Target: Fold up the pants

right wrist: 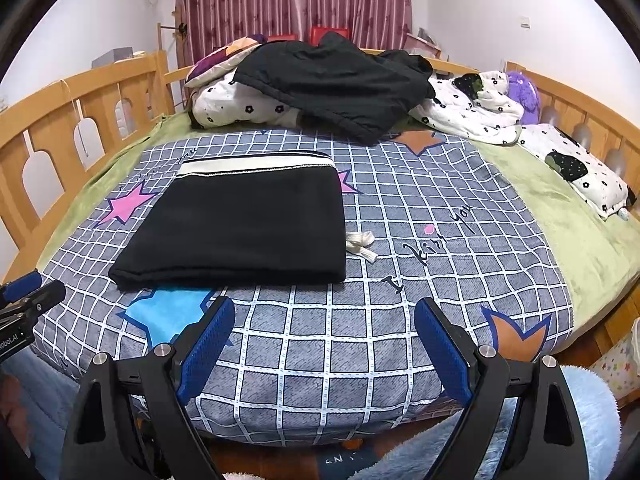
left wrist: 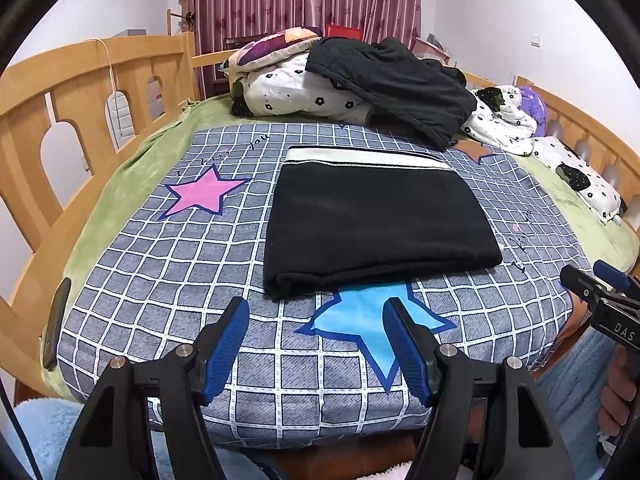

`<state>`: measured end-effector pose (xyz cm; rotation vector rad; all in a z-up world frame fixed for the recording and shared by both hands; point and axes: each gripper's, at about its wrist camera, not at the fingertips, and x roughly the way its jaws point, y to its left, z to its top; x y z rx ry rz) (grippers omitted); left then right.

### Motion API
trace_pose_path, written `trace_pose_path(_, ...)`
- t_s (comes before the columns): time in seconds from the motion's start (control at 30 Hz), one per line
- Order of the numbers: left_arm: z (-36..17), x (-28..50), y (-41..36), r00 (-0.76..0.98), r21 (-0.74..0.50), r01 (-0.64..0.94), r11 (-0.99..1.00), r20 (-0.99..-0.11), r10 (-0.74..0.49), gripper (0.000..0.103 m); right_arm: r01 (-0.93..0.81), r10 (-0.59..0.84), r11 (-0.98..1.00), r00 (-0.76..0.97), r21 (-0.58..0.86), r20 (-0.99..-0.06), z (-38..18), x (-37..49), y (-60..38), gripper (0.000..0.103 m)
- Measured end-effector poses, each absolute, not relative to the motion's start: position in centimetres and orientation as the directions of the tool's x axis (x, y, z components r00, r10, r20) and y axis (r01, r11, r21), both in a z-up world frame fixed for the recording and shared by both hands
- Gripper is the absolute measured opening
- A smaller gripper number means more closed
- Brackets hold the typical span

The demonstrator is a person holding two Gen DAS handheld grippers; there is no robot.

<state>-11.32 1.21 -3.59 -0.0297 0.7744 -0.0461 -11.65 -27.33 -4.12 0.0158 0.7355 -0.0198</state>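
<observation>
Left wrist: your left gripper (left wrist: 316, 312) jaws stand open, empty. Right gripper (right wrist: 324, 312) jaws wide, empty. Pants (left wrist: 376, 220) lie folded on the bed (left wrist: 160, 264).

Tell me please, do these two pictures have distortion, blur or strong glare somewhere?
Left wrist view: strong fisheye bending, the wooden bed rail curves, corners are black; the folded black pants look sharp. Right wrist view: same bending; the wall is bright, nearly washed out; the black fabric shows little detail.

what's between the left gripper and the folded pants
Only bare checked blanket with part of a blue star; the left gripper hovers open short of the pants. Left wrist view.
</observation>
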Motion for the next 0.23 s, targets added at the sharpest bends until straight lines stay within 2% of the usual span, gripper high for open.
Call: trace_pose_path(0.23, -3.49, -11.4, 1.5, 0.716, -0.053, 0.02, 0.998, -0.696, -0.052, 0.068, 0.02, -0.016, 1.0, 0.739, -0.002, -0.674, -4.31, -11.63, -27.05, 0.09)
